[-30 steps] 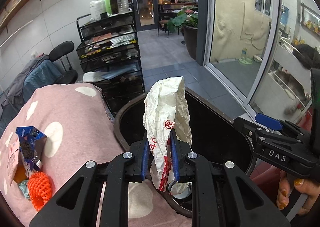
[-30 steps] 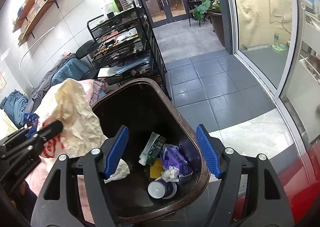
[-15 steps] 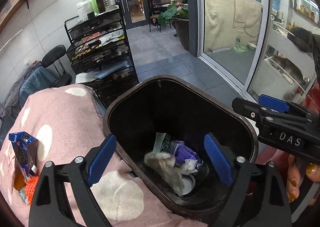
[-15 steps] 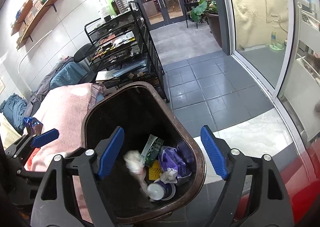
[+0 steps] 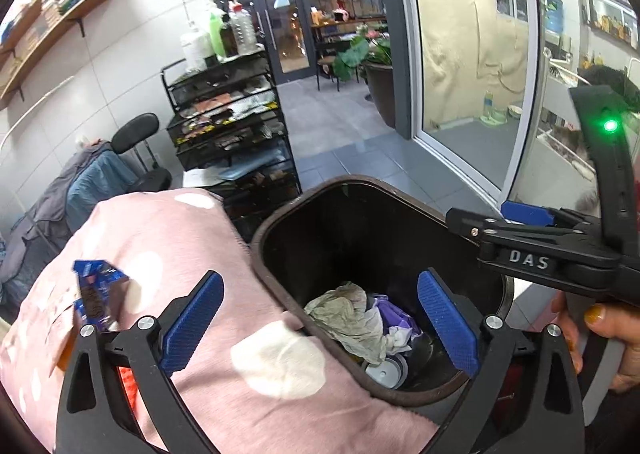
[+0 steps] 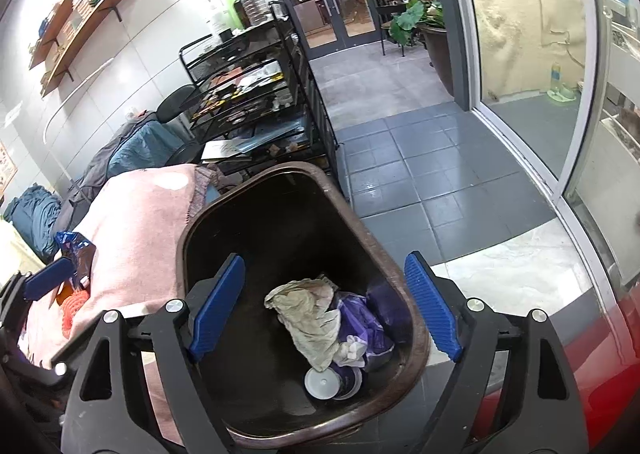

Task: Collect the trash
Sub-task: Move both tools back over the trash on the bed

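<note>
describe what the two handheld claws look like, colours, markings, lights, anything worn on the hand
Both are matte black plastic. The left claw and right claw each have two angular fingers with ribbed blue pads and silver screws. In the left view, the right one's side reads "DAS" in white, with a green light on its upright part. The hand wears yellow-gold nail polish.

The left gripper (image 5: 320, 322), jaws opening and empty, hangs above the dark bin (image 5: 276, 278), where crumpled paper (image 5: 348, 318) lies, the pink cushion (image 5: 160, 254) just beside the bin.
</note>
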Demonstrator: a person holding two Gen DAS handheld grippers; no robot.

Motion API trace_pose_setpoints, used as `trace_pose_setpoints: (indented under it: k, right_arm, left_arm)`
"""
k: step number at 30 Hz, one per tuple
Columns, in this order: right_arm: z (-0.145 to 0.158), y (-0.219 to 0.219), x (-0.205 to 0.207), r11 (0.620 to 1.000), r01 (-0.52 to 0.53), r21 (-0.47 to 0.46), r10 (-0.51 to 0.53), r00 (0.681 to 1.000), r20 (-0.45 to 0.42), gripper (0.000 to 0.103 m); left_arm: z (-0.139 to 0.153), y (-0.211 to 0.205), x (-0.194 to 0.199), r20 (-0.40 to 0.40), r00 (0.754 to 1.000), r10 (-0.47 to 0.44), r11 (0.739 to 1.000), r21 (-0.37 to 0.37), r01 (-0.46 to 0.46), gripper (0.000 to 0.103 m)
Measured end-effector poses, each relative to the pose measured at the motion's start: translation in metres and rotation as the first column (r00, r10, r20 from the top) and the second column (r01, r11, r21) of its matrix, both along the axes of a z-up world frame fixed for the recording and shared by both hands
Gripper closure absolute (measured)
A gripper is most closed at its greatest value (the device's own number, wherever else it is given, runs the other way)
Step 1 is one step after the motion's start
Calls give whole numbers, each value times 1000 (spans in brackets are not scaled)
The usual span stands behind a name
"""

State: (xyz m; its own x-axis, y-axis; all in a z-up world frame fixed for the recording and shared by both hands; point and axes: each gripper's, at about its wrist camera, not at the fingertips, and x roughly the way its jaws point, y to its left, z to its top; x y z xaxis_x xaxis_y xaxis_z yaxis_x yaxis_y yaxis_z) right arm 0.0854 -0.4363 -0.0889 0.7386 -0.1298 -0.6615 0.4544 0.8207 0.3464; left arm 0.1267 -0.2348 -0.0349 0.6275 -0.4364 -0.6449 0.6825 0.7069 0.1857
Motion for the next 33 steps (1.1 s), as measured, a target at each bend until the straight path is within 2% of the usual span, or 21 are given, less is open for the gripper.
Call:
trace_pose_setpoints:
  k: [6,13,20,25,29,31,33]
  right_arm:
    - [6,22,14,998,-70,-5,70,998,10,21]
    - [13,59,29,985,-174,-13,174,984,21,21]
    - [22,108,48,950,-312,-35,313,949,35,21]
    - [28,140,59,916,-398,-45,400,916,42,21]
    - [36,169,72,883,-465,-60,468,882,52,21]
    - [40,183,80,866,-496,-63,499,865,60,21]
    - [43,192,87,854,-517,-58,521,851,68,21]
  left_arm:
    - [7,31,2,7,997,74,996,-49,-73,6]
    - [11,73,0,65,979,191,980,-69,-186,5]
    - [6,125,4,27,956,293,953,-94,-290,5]
    - [-1,169,13,-34,930,366,922,-127,-367,6]
    - [-4,208,28,-96,891,444,878,-153,-454,6]
    - [-2,227,34,-95,872,480,858,-159,-489,6]
    - [-1,241,40,-68,860,505,848,-144,-510,6]
